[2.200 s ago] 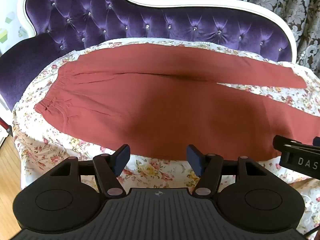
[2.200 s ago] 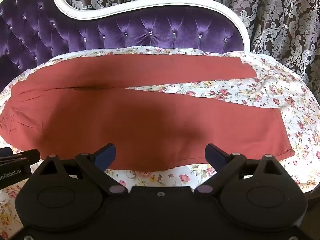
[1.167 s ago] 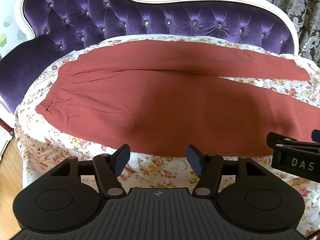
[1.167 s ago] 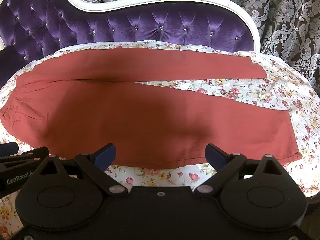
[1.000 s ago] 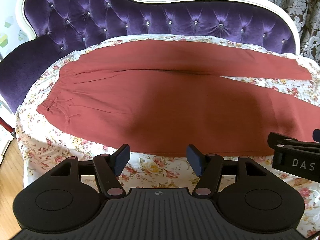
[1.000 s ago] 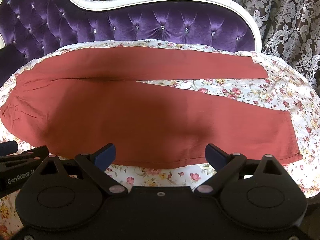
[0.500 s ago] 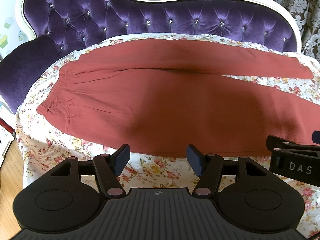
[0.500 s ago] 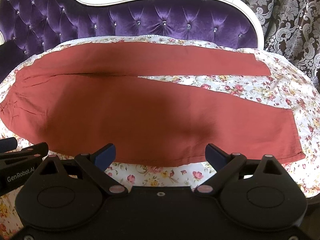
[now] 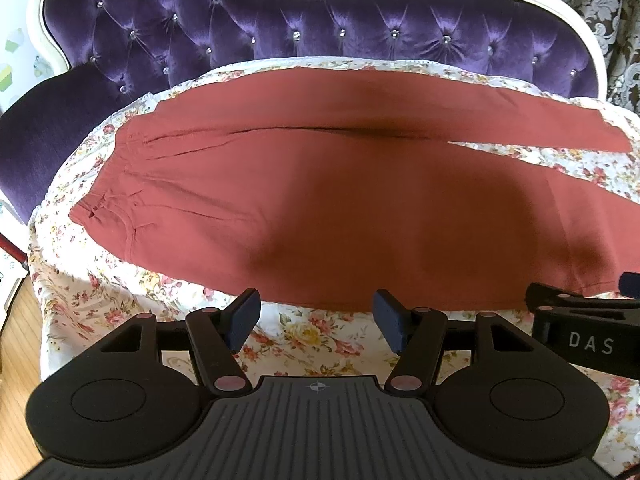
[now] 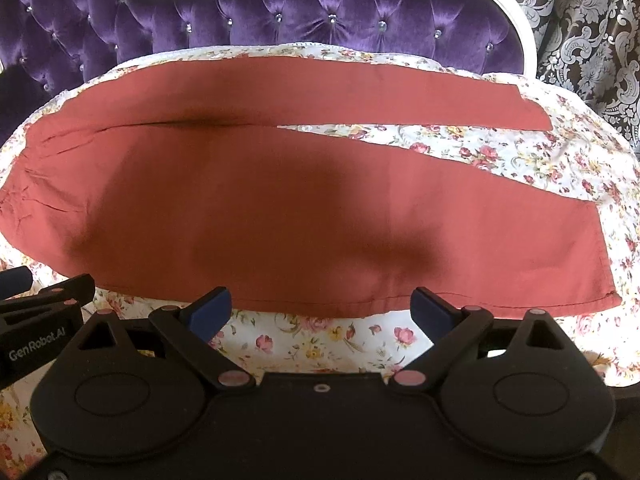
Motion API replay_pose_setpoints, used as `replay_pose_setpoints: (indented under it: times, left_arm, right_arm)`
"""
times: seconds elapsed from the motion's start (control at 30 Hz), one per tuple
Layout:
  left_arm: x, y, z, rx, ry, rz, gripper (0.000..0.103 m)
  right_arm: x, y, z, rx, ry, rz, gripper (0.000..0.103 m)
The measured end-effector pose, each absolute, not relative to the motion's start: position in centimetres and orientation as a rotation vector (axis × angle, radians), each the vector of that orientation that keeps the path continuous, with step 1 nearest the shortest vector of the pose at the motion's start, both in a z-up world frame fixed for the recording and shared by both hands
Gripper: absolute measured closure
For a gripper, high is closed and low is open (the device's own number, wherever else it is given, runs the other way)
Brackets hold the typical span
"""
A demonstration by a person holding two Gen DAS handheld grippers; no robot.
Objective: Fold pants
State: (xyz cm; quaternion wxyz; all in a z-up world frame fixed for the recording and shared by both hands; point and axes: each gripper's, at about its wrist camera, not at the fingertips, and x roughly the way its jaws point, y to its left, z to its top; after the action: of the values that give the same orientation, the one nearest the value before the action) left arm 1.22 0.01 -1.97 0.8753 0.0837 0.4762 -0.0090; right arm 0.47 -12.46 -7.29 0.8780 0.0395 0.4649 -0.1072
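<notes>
Rust-red pants [image 9: 320,208] lie flat on a floral sheet [image 9: 312,336], waistband at the left, both legs running right and spread apart in a narrow V. They also fill the right wrist view [image 10: 304,216], with the near leg's hem at the right. My left gripper [image 9: 316,318] is open and empty, just short of the pants' near edge. My right gripper [image 10: 322,312] is open wide and empty, at the near leg's lower edge. Each gripper shows at the edge of the other's view.
The floral sheet [image 10: 520,152] covers a sofa with a purple tufted back [image 9: 320,36] and white frame. A patterned curtain [image 10: 592,20] hangs behind at the right. Wooden floor [image 9: 16,344] shows at the lower left.
Both grippers have drifted slightly closer to the pants and a little right. The pants have not moved, and both grippers stay open.
</notes>
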Motion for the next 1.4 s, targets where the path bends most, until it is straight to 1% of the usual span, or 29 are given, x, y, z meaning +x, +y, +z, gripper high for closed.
replay_pose_setpoints:
  times: [0.47,0.57,0.6,0.63,0.67,0.7,0.73,0.8,0.9,0.93,1.0,1.07,1.1,1.13,1.17,1.2,1.3,1.4]
  left_arm:
    - [2.0,-0.4,-2.4,0.163,0.974,-0.033,0.042]
    - [2.6,-0.4,-2.4,0.166,0.977,-0.039,0.042]
    - [2.9,-0.5,-2.4,0.17,0.975,-0.043,0.042]
    - [3.3,-0.5,-2.4,0.173,0.974,-0.043,0.042]
    - [3.8,-0.5,-2.4,0.175,0.97,-0.044,0.042]
    - [4.3,-0.6,-2.3,0.176,0.966,-0.045,0.042]
    - [4.9,-0.5,-2.2,0.177,0.962,-0.045,0.042]
    - [6.1,-0.6,-2.2,0.177,0.951,-0.048,0.042]
    - [8.0,-0.8,-2.1,0.191,0.925,-0.046,0.042]
    - [8.8,-1.0,-2.1,0.2,0.917,-0.044,0.042]
    - [10.4,-1.3,-2.2,0.21,0.912,-0.042,0.042]
    - [12.1,-1.5,-2.5,0.212,0.918,-0.043,0.042]
    - [12.9,-1.7,-2.6,0.213,0.919,-0.044,0.043]
    - [13.7,-1.8,-2.8,0.217,0.92,-0.045,0.042]
    - [14.4,-2.0,-2.9,0.22,0.921,-0.045,0.043]
    - [15.0,-2.0,-3.1,0.225,0.922,-0.043,0.042]
    - [17.1,-2.2,-3.6,0.232,0.933,-0.05,0.043]
    - [19.1,-2.3,-4.2,0.231,0.948,-0.055,0.042]
  right_arm:
    - [1.3,-13.1,-7.4,0.099,0.978,-0.248,0.007]
    - [1.4,-13.7,-7.4,0.135,0.922,-0.227,0.007]
    - [1.7,-14.1,-7.6,0.165,0.943,-0.191,0.0]
    - [2.4,-14.6,-8.0,0.192,1.003,-0.13,0.002]
    - [3.0,-15.1,-8.4,0.228,1.041,-0.07,0.007]
    - [3.3,-15.8,-8.7,0.272,1.053,-0.041,0.02]
    - [3.7,-16.5,-9.0,0.308,1.057,-0.042,0.029]
    - [4.7,-17.7,-9.1,0.326,1.057,-0.052,0.029]
    - [7.1,-19.9,-9.2,0.304,1.107,-0.076,0.03]
    - [8.2,-20.8,-8.8,0.281,1.097,-0.073,0.035]
    - [10.0,-22.4,-8.1,0.247,1.065,-0.098,0.037]
    - [12.5,-24.1,-7.5,0.216,1.035,-0.13,0.041]
    - [13.9,-24.8,-7.5,0.198,1.037,-0.133,0.049]
    - [15.9,-25.6,-7.5,0.171,1.058,-0.132,0.067]
    - [17.6,-26.3,-7.7,0.156,1.065,-0.119,0.08]
    - [19.2,-26.8,-7.6,0.153,1.053,-0.088,0.086]
    - [22.9,-28.4,-7.6,0.159,0.956,-0.028,0.08]
    - [26.1,-29.1,-7.9,0.078,0.844,0.064,0.075]
